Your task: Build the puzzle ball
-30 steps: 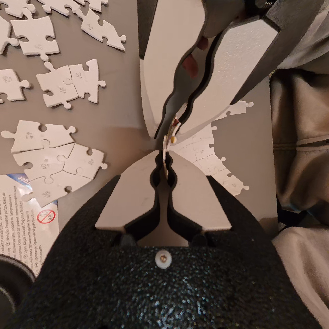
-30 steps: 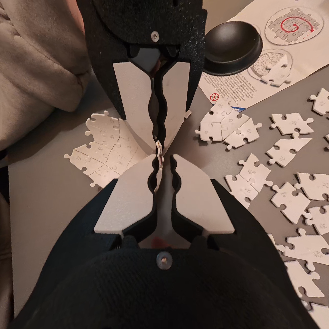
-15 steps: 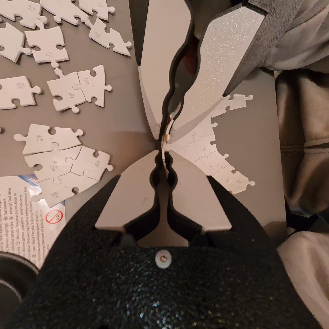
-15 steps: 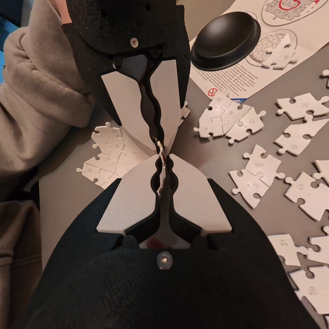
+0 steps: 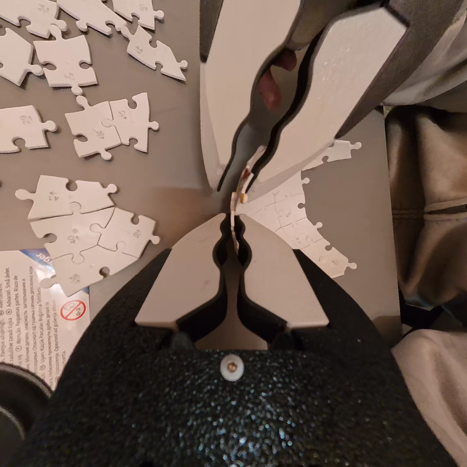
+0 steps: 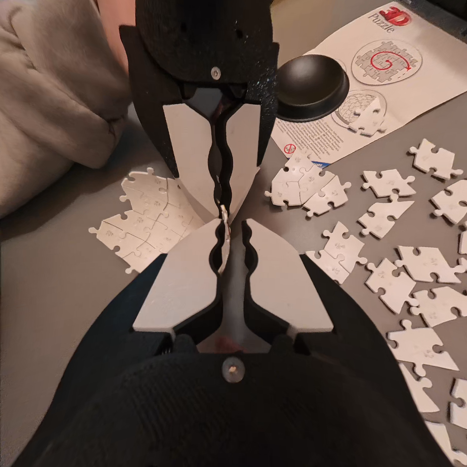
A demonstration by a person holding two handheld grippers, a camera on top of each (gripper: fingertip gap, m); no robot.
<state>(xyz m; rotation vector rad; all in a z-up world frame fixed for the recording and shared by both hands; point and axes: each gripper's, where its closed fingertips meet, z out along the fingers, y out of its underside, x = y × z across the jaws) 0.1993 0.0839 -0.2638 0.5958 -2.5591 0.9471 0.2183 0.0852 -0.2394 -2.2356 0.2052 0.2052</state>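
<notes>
My left gripper is shut on a white puzzle piece seen edge-on, held above the grey table. My right gripper faces it tip to tip, jaws a little apart. A second edge-on piece lies against its left finger and meets the left-held piece at the tips. The right gripper comes in from the top of the left wrist view; the left gripper comes in from the top of the right wrist view. A joined curved section lies on the table below.
A small joined cluster and several loose white pieces lie scattered on the table. An instruction sheet with a black round stand sits at the back. A grey sleeve borders the table edge.
My right gripper's jaws were apart one second ago, closed on the piece half a second ago, and stand apart again now. The left gripper stays shut on its piece.
</notes>
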